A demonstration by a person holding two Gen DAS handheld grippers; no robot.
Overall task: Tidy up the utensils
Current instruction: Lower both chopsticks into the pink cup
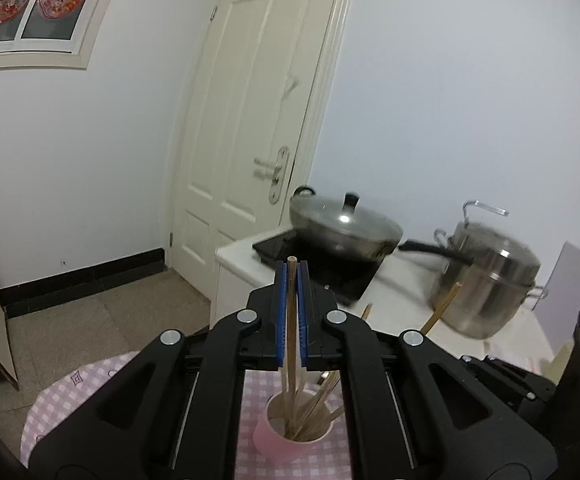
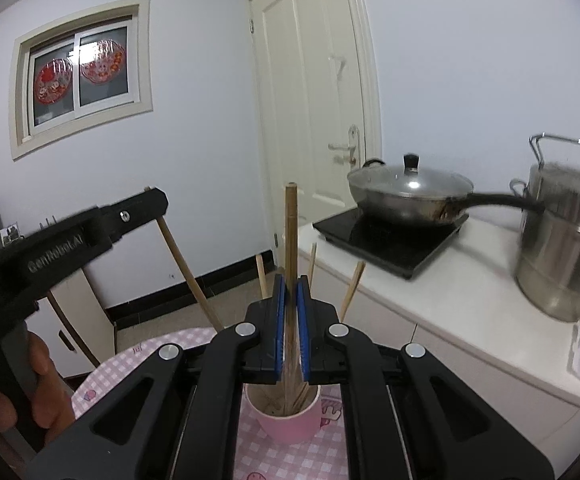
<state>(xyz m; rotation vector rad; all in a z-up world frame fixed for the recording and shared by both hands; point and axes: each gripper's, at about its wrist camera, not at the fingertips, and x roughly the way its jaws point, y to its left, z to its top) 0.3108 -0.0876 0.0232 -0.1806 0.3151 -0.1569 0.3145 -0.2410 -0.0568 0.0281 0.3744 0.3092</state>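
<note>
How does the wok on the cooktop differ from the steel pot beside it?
The wok is wide and shallow; the stockpot is tall and straight-sided. The wok sits on the black induction cooktop; the stockpot stands on the white counter. The wok has one long dark handle reaching toward the stockpot; the stockpot shows small loop side handles. Both are metal and lidded.

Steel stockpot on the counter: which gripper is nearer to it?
Right. The right gripper lies between the left gripper and the stockpot; the left gripper is one place farther away.
</note>
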